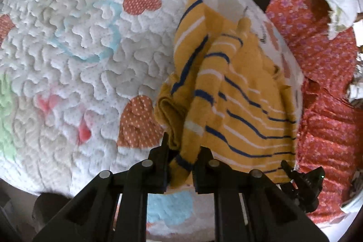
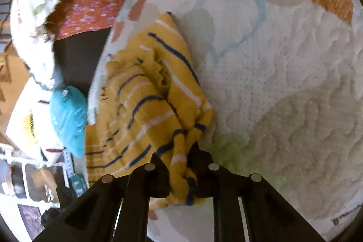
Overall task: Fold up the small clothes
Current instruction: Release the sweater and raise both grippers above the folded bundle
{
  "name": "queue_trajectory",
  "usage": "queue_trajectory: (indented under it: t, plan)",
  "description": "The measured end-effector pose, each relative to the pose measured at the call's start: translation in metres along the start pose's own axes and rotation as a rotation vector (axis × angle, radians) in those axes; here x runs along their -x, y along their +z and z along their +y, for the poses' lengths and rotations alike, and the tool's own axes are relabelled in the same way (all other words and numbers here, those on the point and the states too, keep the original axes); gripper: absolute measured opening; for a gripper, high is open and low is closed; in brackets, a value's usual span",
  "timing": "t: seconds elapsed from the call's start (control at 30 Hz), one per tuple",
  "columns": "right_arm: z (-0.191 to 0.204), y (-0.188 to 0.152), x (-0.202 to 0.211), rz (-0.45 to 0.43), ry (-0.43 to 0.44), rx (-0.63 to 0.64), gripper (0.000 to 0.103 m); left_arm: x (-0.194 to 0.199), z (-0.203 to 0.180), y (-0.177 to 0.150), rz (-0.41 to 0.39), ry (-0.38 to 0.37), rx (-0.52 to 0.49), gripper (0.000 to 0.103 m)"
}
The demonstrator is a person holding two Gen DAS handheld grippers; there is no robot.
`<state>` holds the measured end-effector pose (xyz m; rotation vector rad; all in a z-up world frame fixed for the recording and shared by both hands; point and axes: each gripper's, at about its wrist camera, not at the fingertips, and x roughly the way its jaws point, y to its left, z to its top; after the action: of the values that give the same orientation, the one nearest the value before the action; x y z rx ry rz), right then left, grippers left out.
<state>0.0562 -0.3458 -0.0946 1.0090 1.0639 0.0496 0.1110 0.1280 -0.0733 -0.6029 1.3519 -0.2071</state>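
Quilt [image 1: 79,49], white and padded, with printed hearts in orange, brown and light blue, covers the surface and carries the garment. Beside it lies a red cloth with small purple flowers [image 1: 329,117], and on that side a teal cushion [image 2: 68,115] is seen in the right wrist view. No container shows in either view. The mustard-yellow knitted garment with navy and white stripes [image 1: 238,106] lies bunched near the edge of the quilt, with deep folds and one end lifted. The left gripper [image 1: 181,165] has its jaws nearly closed on a striped edge of it. The right gripper [image 2: 181,165] has its jaws pinched on another gathered corner.
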Motion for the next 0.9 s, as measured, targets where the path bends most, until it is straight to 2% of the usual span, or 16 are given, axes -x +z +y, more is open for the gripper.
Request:
queue_trajectory:
  t: [0.13, 0.23, 0.3, 0.37, 0.43, 0.5, 0.57, 0.63, 0.67, 0.73, 0.8, 0.83, 0.9]
  plan:
    - [0.001, -0.012, 0.026, 0.015, 0.023, 0.030, 0.013, 0.012, 0.001, -0.017, 0.001, 0.032, -0.027, 0.016]
    - [-0.002, -0.017, 0.029, 0.026, -0.014, 0.074, 0.019, -0.001, 0.014, -0.018, 0.018, 0.113, -0.001, 0.016]
    - [-0.006, -0.019, 0.029, 0.018, -0.093, 0.101, 0.029, 0.000, 0.031, -0.015, 0.016, 0.072, 0.073, 0.018]
    - [-0.001, -0.021, 0.038, -0.013, -0.129, 0.130, 0.038, 0.013, 0.042, -0.015, -0.015, 0.024, 0.118, 0.018]
    - [0.011, -0.026, 0.060, -0.095, -0.150, 0.182, 0.039, 0.034, 0.043, -0.018, -0.073, 0.044, 0.098, 0.018]
    - [0.027, -0.028, 0.078, -0.179, -0.174, 0.244, 0.042, 0.058, 0.030, -0.024, -0.150, 0.095, 0.031, 0.019]
    - [0.052, -0.032, 0.085, -0.207, -0.162, 0.349, 0.042, 0.073, 0.004, -0.026, -0.210, 0.116, -0.078, 0.027]
    - [0.077, -0.036, 0.071, -0.165, -0.138, 0.454, 0.042, 0.073, -0.027, -0.027, -0.231, 0.106, -0.189, 0.044]
    - [0.091, -0.040, 0.054, -0.120, -0.129, 0.519, 0.042, 0.066, -0.043, -0.025, -0.224, 0.087, -0.247, 0.046]
    - [0.108, -0.045, 0.019, -0.036, -0.126, 0.597, 0.042, 0.043, -0.069, -0.017, -0.189, 0.073, -0.326, 0.047]
    - [0.120, -0.045, -0.021, 0.040, -0.142, 0.654, 0.041, 0.016, -0.087, -0.004, -0.148, 0.096, -0.365, 0.047]
    - [0.125, -0.040, -0.042, 0.068, -0.169, 0.680, 0.041, 0.002, -0.089, 0.006, -0.126, 0.117, -0.365, 0.047]
    - [0.129, -0.024, -0.068, 0.059, -0.249, 0.715, 0.041, -0.022, -0.084, 0.029, -0.097, 0.155, -0.321, 0.047]
